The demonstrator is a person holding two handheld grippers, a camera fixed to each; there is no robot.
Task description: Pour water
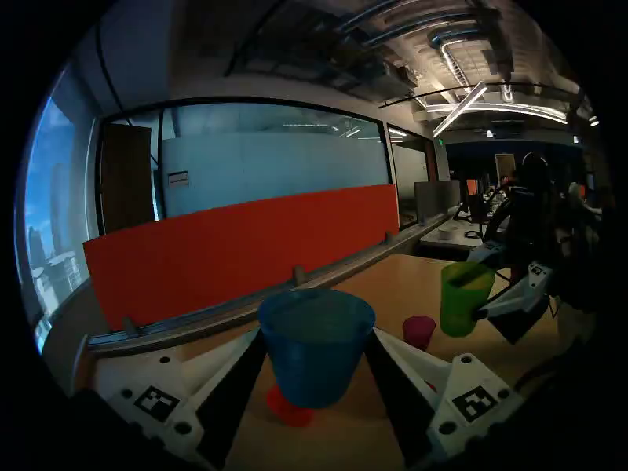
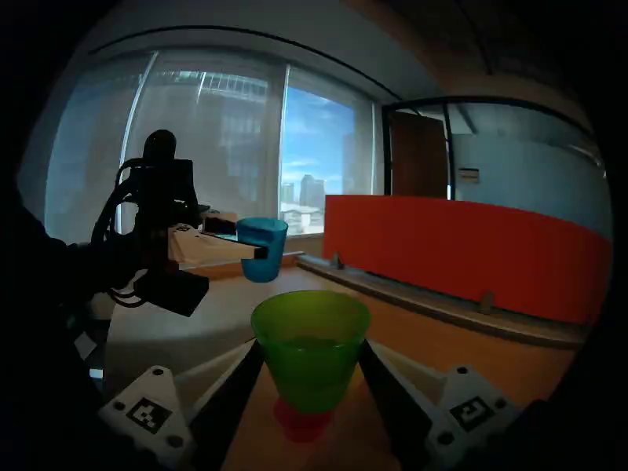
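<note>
My left gripper is shut on a translucent blue cup, held upright above the wooden table. The right gripper is shut on a translucent green cup, also upright, with a liquid line showing inside. In the left gripper view the green cup hangs at the right in the right gripper. In the right gripper view the blue cup is at left centre, in the left gripper. The two cups are apart. A red cup stands on the table below the blue one.
A small magenta cup stands on the table between the two held cups. An orange partition with a metal rail runs along the table's far edge. Large windows lie behind the left gripper. A red cup sits under the green cup.
</note>
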